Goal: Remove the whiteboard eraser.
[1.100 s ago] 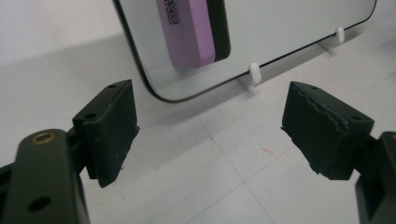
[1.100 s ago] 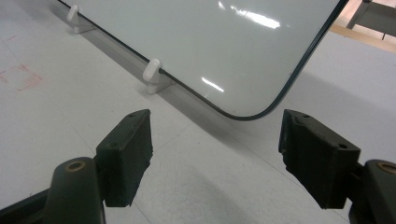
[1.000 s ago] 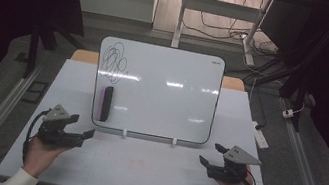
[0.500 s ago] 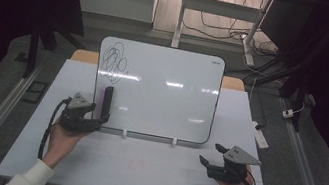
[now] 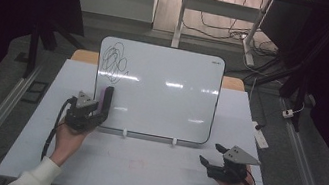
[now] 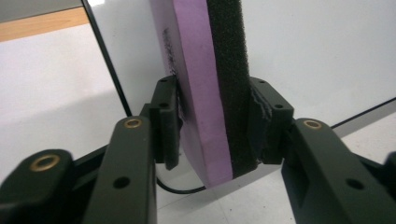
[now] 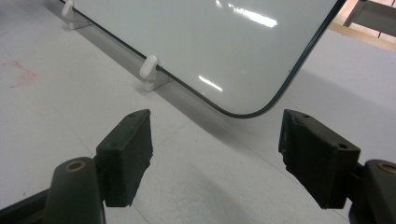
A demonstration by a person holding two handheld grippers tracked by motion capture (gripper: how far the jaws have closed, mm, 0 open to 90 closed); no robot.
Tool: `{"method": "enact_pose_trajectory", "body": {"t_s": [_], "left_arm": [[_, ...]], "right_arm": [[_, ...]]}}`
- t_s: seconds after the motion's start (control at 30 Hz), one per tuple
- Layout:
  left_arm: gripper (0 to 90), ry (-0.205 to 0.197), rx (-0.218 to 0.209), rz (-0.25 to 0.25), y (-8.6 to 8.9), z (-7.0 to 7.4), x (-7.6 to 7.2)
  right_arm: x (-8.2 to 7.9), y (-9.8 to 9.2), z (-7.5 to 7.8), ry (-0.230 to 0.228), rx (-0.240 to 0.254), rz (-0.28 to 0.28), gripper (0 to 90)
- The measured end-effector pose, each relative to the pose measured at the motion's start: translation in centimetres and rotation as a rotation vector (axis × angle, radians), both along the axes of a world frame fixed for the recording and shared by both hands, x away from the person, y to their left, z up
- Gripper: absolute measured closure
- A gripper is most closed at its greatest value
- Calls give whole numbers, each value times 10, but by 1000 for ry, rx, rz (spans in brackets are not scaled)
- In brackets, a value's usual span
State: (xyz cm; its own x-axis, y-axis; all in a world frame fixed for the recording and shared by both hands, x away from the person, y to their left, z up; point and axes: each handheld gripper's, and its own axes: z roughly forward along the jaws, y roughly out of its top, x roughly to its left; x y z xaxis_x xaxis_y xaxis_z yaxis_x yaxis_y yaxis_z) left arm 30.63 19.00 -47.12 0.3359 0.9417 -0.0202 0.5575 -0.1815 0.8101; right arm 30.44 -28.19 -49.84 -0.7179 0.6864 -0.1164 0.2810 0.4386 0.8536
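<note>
While the right hand-held gripper [image 7: 215, 158] rests spread, the left hand-held gripper [image 6: 212, 126] — jaws just closing — pinches the eraser [image 6: 205, 70] (purple-backed).

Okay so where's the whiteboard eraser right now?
In the high view the eraser stands on end against the lower left of the whiteboard, below the black scribble, and the left gripper is clamped on its lower end.
</note>
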Motion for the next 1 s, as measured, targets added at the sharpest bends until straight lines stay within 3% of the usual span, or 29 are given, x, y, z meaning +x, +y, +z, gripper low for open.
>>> {"method": "enact_pose_trajectory", "body": {"t_s": [0.1,0.17,0.23,0.57,0.7,0.8,1.0], "left_arm": [[627,-21,1,10,1,2,-3],[642,-43,-19,-3,3,6,-7],[643,-63,-12,-31,2,13,-15],[644,-66,-34,-151,-9,17,-35],[644,-61,-53,-202,-19,15,-39],[644,-62,-40,-260,-33,13,-43],[644,-55,-25,-308,-48,8,-45]], "right_arm": [[0,0,0,-5,-1,2,252],[-1,1,2,-10,0,-1,253],[-2,1,2,-15,-1,-1,253],[-3,4,5,-8,15,5,255],[-2,9,9,27,57,10,263],[-1,15,11,64,50,-10,268],[0,27,20,116,91,-3,279]]}}
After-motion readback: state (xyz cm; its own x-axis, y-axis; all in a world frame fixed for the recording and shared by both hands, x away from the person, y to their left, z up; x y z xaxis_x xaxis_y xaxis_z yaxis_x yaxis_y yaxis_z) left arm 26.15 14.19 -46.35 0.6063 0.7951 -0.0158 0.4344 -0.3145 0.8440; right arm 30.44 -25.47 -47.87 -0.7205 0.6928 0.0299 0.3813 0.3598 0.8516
